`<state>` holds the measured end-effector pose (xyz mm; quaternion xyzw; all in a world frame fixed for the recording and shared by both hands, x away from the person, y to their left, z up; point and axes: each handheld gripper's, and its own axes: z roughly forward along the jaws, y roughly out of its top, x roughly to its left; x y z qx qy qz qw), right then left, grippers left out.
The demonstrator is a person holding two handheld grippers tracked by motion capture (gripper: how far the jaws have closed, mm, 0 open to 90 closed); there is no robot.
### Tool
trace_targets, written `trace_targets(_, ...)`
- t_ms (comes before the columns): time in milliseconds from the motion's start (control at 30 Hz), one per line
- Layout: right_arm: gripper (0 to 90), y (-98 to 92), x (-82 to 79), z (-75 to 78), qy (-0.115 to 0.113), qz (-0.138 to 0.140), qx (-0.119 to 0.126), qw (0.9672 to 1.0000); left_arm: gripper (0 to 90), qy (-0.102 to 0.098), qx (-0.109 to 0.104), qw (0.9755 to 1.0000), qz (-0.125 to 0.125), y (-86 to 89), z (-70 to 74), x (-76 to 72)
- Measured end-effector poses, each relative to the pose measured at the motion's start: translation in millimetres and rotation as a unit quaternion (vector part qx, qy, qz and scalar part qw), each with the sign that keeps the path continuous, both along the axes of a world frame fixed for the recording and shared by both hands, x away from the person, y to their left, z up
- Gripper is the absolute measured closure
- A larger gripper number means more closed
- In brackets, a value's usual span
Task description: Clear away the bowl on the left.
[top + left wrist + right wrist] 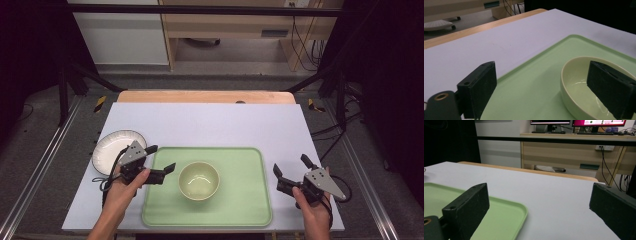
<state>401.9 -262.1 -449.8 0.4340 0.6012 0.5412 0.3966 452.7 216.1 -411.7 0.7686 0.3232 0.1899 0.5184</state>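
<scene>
A pale cream bowl (199,180) stands upright in the middle of the light green tray (240,205). My left gripper (161,159) hovers over the tray's left edge, just left of the bowl, jaws open and empty. In the left gripper view the bowl (576,87) lies beyond the jaws, partly hidden by the right one, and the tray (541,65) runs under them. My right gripper (291,167) stands open and empty over the white mat, right of the tray. The right gripper view shows the tray's corner (509,212) at the lower left.
A white plate with a dark rim (111,149) lies on the mat left of the tray, behind my left hand. The white mat (210,125) covers a wooden table (205,96). Dark frame bars and cables flank the table.
</scene>
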Motion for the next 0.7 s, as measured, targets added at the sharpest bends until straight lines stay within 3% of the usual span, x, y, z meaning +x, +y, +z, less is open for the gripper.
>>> trace_targets(200,2.9,-0.2,-0.1,0.1,0.001,0.000,0.001,1.0000,6.4,-0.004,-0.014,0.9999,0.001,25.2,-7.9,-5.1)
trace_targets(467,2.9,-0.6,0.2,0.3,-0.001,0.001,0.002,1.0000,4.6,-0.015,-0.012,0.9998,-0.002,40.2,-16.2,-11.2)
trace_targets(700,2.9,-2.2,0.4,0.6,-0.003,0.000,0.001,1.0000,4.1,-0.030,-0.029,0.9991,0.006,57.6,-19.2,-16.2)
